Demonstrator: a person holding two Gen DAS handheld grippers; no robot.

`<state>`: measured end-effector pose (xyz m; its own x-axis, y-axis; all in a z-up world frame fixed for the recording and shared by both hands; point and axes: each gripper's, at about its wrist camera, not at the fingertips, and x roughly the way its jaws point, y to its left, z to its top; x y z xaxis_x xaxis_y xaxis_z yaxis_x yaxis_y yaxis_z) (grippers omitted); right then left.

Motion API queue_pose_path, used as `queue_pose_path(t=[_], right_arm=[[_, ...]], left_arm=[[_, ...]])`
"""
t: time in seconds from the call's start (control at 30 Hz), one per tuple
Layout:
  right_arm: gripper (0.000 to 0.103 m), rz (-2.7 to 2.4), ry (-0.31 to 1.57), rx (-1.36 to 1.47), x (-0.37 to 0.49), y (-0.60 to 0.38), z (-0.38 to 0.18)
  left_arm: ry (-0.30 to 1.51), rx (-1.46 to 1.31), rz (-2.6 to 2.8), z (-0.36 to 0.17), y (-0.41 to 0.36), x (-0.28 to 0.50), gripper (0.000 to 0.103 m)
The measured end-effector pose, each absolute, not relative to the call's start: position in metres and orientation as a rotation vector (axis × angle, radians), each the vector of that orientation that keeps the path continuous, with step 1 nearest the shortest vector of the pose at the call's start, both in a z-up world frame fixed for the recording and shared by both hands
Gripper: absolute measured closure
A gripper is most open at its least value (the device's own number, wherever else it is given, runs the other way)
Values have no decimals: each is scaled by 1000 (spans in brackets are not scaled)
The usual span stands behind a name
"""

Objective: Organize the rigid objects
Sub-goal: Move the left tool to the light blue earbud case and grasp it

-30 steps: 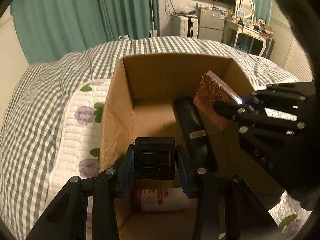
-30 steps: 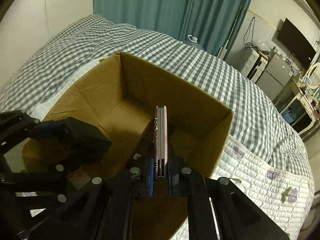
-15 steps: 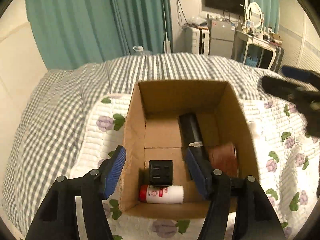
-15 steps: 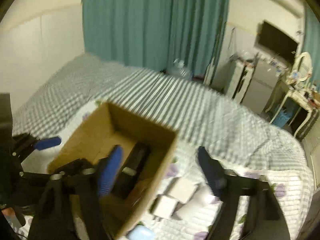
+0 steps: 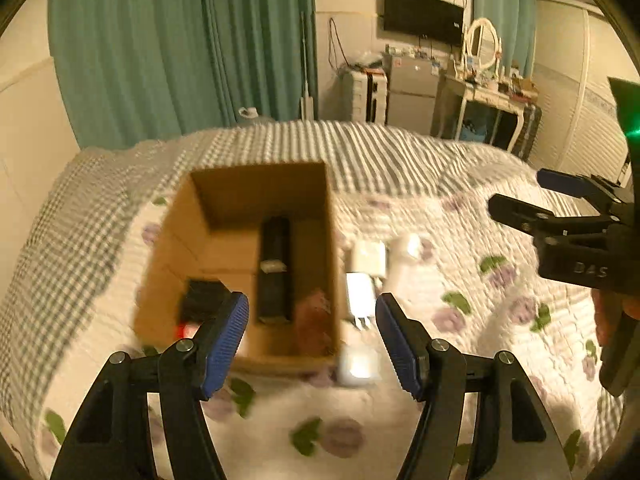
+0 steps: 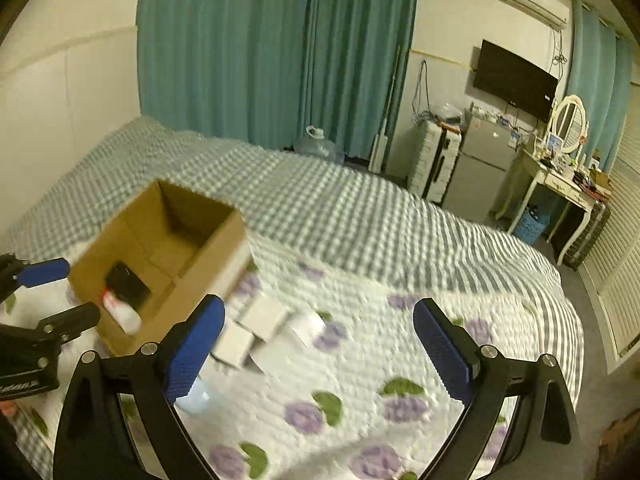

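Presumably between picks: left gripper [image 5: 312, 334] and right gripper [image 6: 318, 338] both spread, empty, above white chargers [image 6: 260, 320] lying beside cardboard box [image 5: 176, 240].

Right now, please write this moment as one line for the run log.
left gripper: open, empty | right gripper: open, empty | cardboard box: holds several items | white items: on quilt beside box

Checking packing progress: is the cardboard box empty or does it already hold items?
Holding items. The cardboard box contains a long black object, a black cube and a pinkish item.
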<state>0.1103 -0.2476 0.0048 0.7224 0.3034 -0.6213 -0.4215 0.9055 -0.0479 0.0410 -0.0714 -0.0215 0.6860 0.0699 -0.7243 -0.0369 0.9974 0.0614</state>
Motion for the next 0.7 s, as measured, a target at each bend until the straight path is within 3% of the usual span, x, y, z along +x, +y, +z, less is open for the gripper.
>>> queue_pose_path(t=[0.43,0.7], right_arm=[[7,468,813,-115,114,-273,-101],[7,487,868,-59,128,-279,-113]], left_arm=[[953,31,156,-123,-109,34,34],[1029,-47,224,-175,-103,53,34]])
